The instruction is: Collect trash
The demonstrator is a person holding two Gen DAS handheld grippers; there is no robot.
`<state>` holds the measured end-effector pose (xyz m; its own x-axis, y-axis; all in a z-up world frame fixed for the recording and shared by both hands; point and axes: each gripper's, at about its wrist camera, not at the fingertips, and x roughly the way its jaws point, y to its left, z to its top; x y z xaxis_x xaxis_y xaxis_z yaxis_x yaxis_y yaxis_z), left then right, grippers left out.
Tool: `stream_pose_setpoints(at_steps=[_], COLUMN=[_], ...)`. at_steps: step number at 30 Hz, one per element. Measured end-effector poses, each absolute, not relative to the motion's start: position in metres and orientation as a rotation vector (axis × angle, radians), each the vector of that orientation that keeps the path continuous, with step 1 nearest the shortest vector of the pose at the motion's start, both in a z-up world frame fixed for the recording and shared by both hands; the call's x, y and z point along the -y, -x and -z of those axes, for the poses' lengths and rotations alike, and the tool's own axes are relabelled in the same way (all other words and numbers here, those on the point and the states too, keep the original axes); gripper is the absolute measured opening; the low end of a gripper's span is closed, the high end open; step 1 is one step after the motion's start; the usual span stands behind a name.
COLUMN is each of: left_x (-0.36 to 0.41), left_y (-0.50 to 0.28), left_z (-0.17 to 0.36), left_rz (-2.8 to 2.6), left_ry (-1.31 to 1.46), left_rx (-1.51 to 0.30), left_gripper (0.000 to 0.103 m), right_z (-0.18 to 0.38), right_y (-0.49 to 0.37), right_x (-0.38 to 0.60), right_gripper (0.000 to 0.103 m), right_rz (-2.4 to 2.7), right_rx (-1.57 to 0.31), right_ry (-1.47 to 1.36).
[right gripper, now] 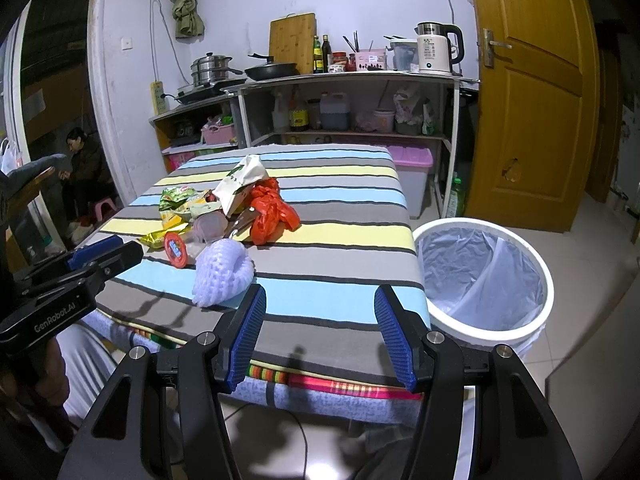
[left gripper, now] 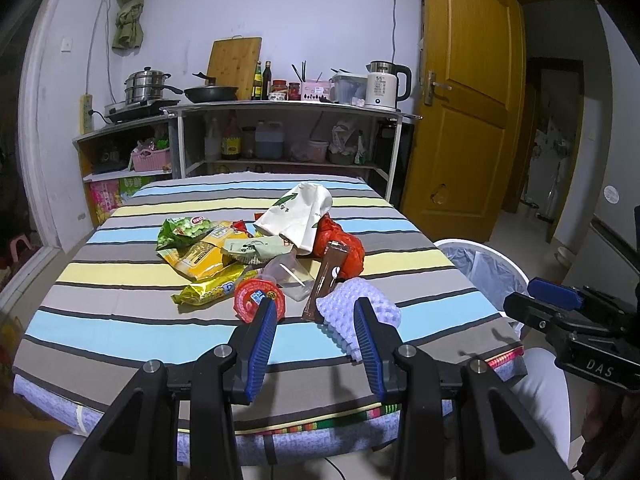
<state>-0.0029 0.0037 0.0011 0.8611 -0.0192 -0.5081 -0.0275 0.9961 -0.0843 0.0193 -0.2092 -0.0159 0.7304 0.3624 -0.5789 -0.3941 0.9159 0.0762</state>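
On the striped table (left gripper: 120,280) the trash lay in one loose heap, and I had both tongs hanging short of it. My left tongs (left gripper: 316,304) stood open with nothing between the blue pads, pointing at the near edge of the heap: the red lid (left gripper: 256,300) showed just past the left pad, and the foam net (left gripper: 352,312) lay behind the right one. Farther back I saw a brown sachet (left gripper: 326,280), a red bag (left gripper: 344,248), a white paper bag (left gripper: 300,212), yellow wrappers (left gripper: 204,260) and a green packet (left gripper: 182,232), all overlapping. My right tongs (right gripper: 320,300) were open and empty too, over the table's near right corner. The foam net sat just left of them. The bin (right gripper: 548,280), lined with a clear bag, stood on the floor beside the table's right side.
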Motion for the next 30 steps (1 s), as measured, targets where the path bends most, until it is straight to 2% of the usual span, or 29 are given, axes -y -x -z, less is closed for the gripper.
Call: stream_pose_setpoints(at_steps=[30], left_x=[-0.0036], left_y=[0.0045], left_z=[-0.0005], left_rz=[-0.001], left_ry=[0.093], left_rx=[-0.538], left_gripper=[0.04], right_z=[0.0162], right_y=[-0.019], right_x=[0.2102], right_gripper=[0.057], right_rz=[-0.419], right_rx=[-0.628], right_ry=[0.047])
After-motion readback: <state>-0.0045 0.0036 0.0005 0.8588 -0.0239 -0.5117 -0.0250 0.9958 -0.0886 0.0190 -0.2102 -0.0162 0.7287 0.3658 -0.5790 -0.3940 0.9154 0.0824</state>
